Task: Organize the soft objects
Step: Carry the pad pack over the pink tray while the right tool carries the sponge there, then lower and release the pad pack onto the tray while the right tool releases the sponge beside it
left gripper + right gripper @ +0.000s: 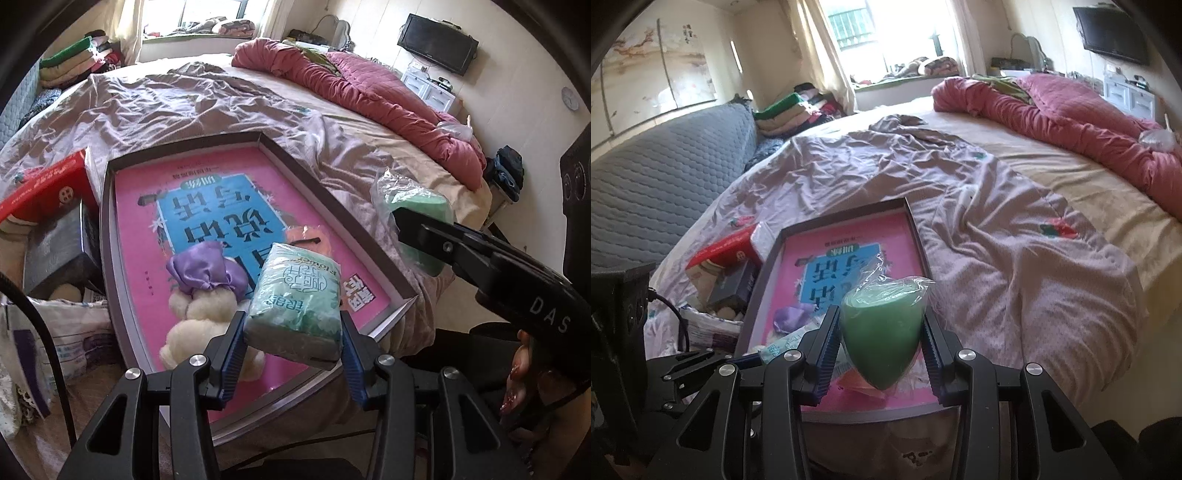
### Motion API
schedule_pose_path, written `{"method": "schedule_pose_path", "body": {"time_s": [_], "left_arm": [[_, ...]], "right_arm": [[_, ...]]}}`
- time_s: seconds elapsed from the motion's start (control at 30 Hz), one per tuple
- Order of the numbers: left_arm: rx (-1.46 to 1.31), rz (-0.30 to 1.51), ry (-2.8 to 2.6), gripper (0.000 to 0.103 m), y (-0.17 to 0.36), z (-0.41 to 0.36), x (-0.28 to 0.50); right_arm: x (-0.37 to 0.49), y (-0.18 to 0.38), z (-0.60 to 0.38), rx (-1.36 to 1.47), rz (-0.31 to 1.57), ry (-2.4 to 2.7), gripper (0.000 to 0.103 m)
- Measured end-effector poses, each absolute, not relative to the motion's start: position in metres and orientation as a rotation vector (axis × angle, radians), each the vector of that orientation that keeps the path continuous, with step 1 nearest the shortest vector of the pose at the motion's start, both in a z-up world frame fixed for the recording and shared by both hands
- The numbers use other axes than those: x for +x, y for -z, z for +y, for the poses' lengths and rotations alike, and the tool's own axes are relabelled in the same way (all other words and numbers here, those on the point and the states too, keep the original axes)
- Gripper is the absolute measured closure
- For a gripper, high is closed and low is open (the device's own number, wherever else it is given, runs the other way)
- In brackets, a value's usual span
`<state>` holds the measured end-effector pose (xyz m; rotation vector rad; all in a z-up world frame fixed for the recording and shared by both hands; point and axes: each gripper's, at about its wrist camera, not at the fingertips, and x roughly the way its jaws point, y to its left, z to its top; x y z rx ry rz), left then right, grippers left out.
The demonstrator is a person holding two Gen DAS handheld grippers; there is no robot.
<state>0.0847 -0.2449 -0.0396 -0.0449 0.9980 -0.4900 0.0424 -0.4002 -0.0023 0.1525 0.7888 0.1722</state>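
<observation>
Two soft items held over the tray [107,206] on the bed: left claw [293,341] clamped a tissue pack [295,299]; right claw [881,345] clamped a wrapped green sponge [881,332]. Step: placing. Next, likely lowering beside the plush toy [199,314].

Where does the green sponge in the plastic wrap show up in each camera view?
Left wrist view: green sponge at right, beyond the tray's right edge, held in the right tool.
Right wrist view: green sponge at lower centre, between that tool's fingers.
Shared landmark: the pink-lined tray.
</observation>
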Motion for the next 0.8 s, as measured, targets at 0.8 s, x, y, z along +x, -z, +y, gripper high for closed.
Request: {"method": "schedule_pose_path", "body": {"time_s": [0.8], "left_arm": [[-0.023,0.981,0.419,0.055,0.047,-0.230,0.088]], "right_arm": [[0.056,0.039,-0.386,0.061,0.882,-0.097,0.060]]}}
